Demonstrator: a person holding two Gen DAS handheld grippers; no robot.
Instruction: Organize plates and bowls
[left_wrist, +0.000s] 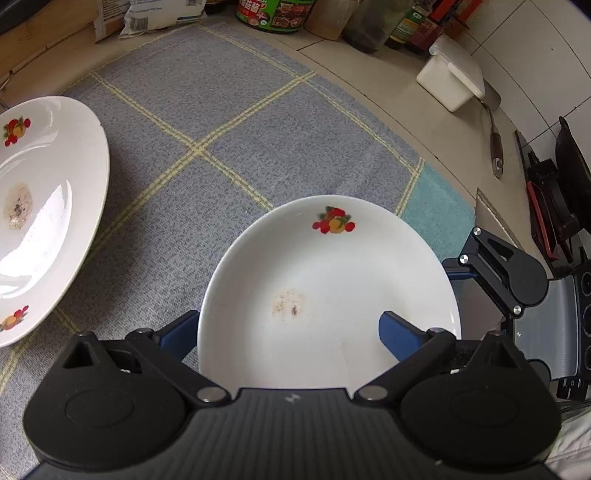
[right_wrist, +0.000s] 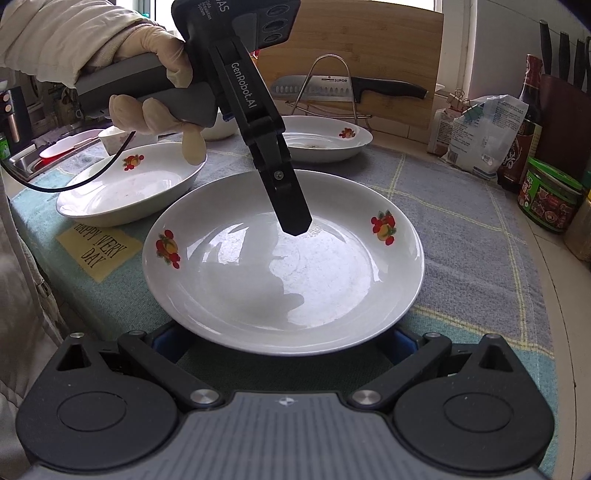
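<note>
Plate (right_wrist: 280, 266), white with fruit prints, lay flat on the checked cloth (left_wrist: 207, 110) over the counter. Left hand-held gripper (left_wrist: 288, 332) hung over it, jaws wide apart: one finger (left_wrist: 397, 330) above the well, the other outside the rim, nothing clamped. Right hand-held gripper (right_wrist: 284, 343) sat spread at the near rim; contact unclear. Judgement: seat the rim deep between the pads before closing, since the glaze looked slippery.
</note>
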